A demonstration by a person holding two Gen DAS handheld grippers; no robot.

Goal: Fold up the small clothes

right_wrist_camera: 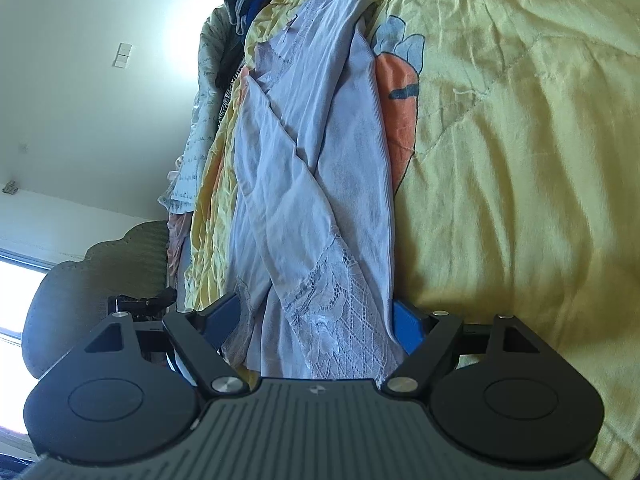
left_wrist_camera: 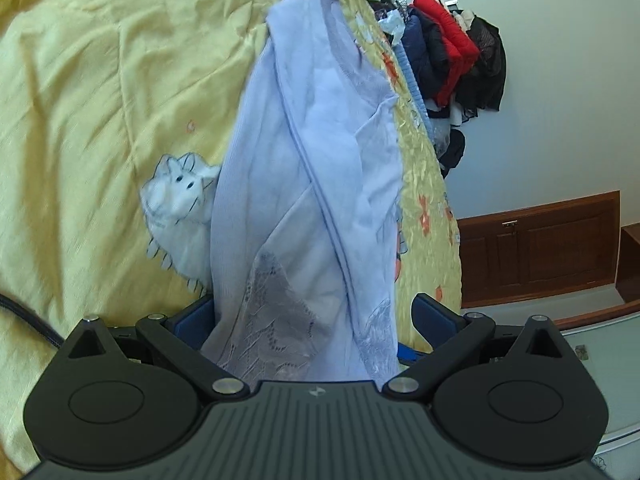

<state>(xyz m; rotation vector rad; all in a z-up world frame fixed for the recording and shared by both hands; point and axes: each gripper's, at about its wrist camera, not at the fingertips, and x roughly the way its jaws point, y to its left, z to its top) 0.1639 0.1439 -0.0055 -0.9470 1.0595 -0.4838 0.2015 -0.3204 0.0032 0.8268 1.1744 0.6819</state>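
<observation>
While no writing is readable, both grippers' jaws clamp the lavender garment (left_wrist_camera: 320,184) (right_wrist_camera: 316,184) over the yellow quilt (left_wrist_camera: 100,100).

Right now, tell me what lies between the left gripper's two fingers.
The lavender garment: in the left wrist view its lace edge fills the gap between the left gripper's blue fingers, stretched away over the yellow quilt.

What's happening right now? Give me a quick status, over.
Left gripper and right gripper: each with lavender lace-trimmed garment between wide-spread fingers, grip unconfirmed. Garment bunched over yellow quilt. Nothing obstructing.
</observation>
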